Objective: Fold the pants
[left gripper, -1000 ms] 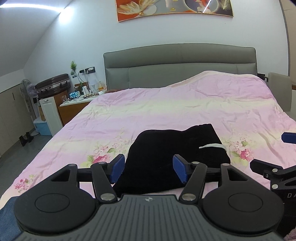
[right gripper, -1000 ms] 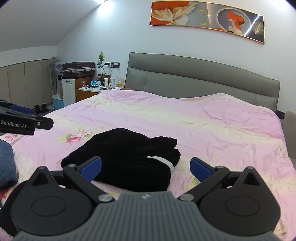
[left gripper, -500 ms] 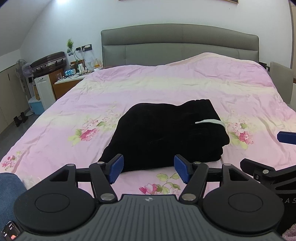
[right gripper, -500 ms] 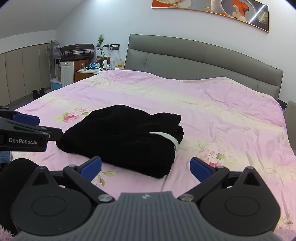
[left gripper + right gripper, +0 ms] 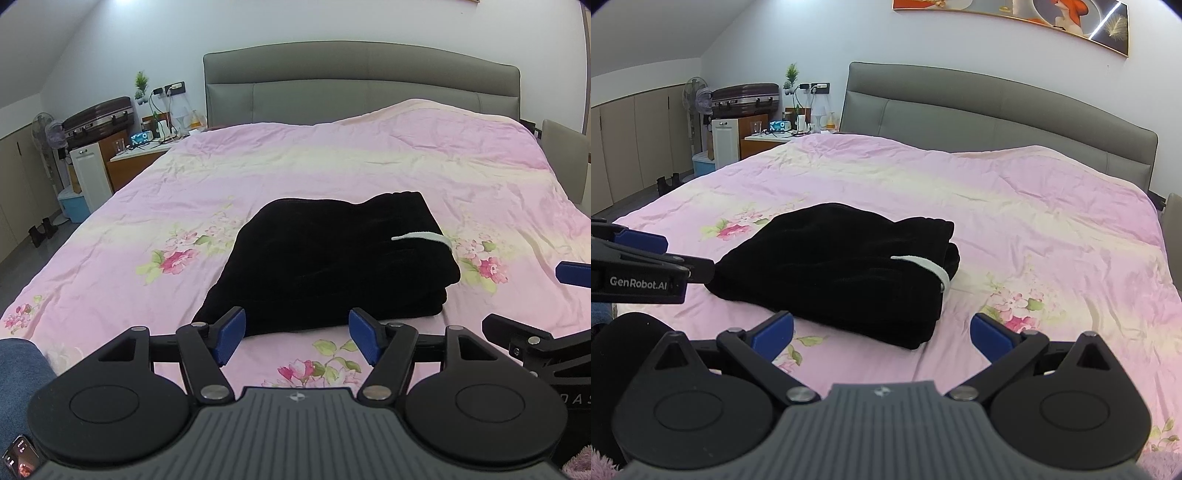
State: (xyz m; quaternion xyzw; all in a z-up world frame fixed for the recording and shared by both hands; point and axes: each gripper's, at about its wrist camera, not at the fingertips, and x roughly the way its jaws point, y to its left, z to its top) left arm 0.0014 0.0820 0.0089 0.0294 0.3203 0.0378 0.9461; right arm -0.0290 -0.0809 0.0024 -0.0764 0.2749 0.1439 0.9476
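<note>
Black pants (image 5: 332, 258) lie folded in a compact stack on the pink floral bedspread (image 5: 332, 166), with a white drawstring (image 5: 424, 236) across their right side. They also show in the right wrist view (image 5: 842, 266). My left gripper (image 5: 297, 338) is open and empty, held just in front of the stack's near edge. My right gripper (image 5: 882, 334) is open wide and empty, in front of the stack's near right corner. Each gripper shows at the edge of the other's view.
A grey headboard (image 5: 362, 81) stands at the far end of the bed. A nightstand (image 5: 140, 155), a white cabinet (image 5: 90, 177), a suitcase (image 5: 98, 118) and a fan (image 5: 48, 133) stand left of the bed. Blue cloth (image 5: 18, 380) shows at the near left.
Both grippers have pulled back from the pants and tilted down; the folded stack now lies farther ahead with bedspread visible before it. Both stayed open.
</note>
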